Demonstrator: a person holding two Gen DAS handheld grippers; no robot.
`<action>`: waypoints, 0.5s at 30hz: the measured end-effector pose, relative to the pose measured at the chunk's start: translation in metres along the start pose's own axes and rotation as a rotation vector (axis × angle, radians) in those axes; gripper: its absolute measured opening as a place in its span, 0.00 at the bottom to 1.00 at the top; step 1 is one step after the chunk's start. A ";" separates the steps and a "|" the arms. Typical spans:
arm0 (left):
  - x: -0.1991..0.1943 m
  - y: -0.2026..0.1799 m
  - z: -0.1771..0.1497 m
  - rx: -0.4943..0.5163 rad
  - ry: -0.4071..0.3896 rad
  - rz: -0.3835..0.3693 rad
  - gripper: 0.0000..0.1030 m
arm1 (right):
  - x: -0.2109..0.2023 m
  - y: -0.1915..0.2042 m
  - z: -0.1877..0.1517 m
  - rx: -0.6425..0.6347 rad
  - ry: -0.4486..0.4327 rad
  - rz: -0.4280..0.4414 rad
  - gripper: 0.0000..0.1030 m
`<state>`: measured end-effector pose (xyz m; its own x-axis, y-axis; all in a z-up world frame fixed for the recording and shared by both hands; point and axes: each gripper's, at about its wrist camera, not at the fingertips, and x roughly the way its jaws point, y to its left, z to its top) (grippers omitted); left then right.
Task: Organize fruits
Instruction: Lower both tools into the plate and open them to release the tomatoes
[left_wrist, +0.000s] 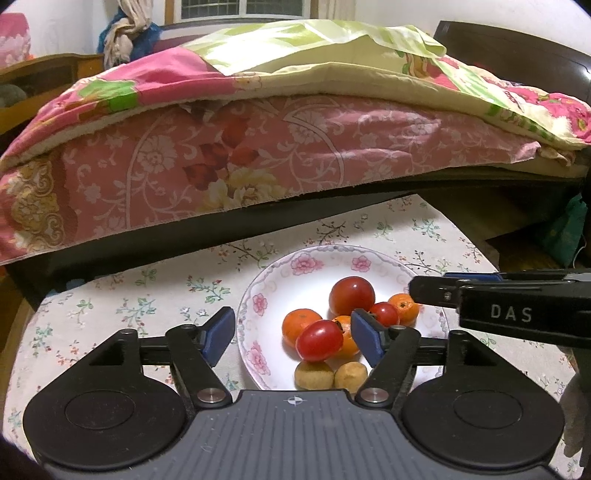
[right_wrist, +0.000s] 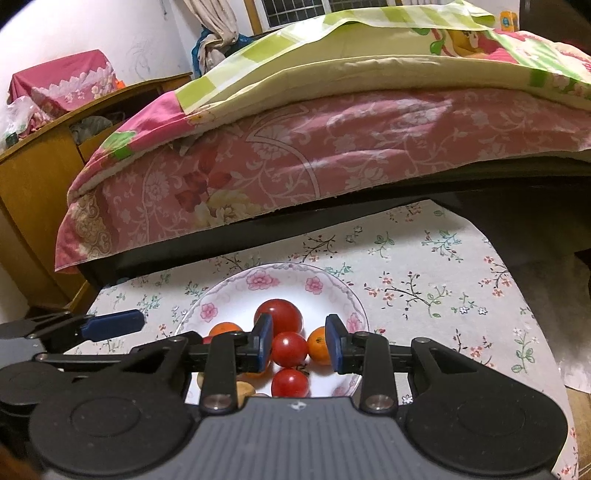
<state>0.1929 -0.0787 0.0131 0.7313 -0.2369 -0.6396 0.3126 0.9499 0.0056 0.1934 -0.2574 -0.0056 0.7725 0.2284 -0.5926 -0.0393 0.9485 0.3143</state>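
A white floral plate (left_wrist: 266, 291) sits on a flowered tablecloth and holds red tomatoes, small oranges and two yellow-brown fruits. My left gripper (left_wrist: 293, 336) is open above the plate's near left side, its jaws either side of a red tomato (left_wrist: 319, 340) and an orange (left_wrist: 301, 325). My right gripper (right_wrist: 299, 341) is open over the plate (right_wrist: 229, 295), its blue pads flanking a small red tomato (right_wrist: 290, 349), apart from it. A larger tomato (right_wrist: 280, 315) lies behind, an orange (right_wrist: 318, 345) at the right pad. The right gripper also shows in the left wrist view (left_wrist: 517, 306).
The small table's flowered cloth (right_wrist: 424, 280) extends right of the plate. A bed with pink floral bedding (left_wrist: 258, 147) rises just behind the table. A wooden cabinet (right_wrist: 33, 184) stands at the left. The left gripper's finger (right_wrist: 110, 325) reaches in beside the plate.
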 end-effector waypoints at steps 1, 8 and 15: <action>-0.001 0.000 0.000 -0.003 -0.002 0.003 0.76 | -0.001 0.000 -0.001 0.001 -0.002 -0.003 0.29; -0.013 -0.004 -0.004 0.003 -0.031 0.058 0.88 | -0.009 -0.002 -0.008 0.005 0.009 -0.018 0.29; -0.021 -0.006 -0.009 -0.012 -0.035 0.076 0.93 | -0.019 -0.003 -0.019 0.017 0.025 -0.028 0.29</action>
<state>0.1702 -0.0778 0.0190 0.7737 -0.1706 -0.6102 0.2478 0.9678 0.0436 0.1665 -0.2605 -0.0097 0.7573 0.2075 -0.6192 -0.0070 0.9507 0.3099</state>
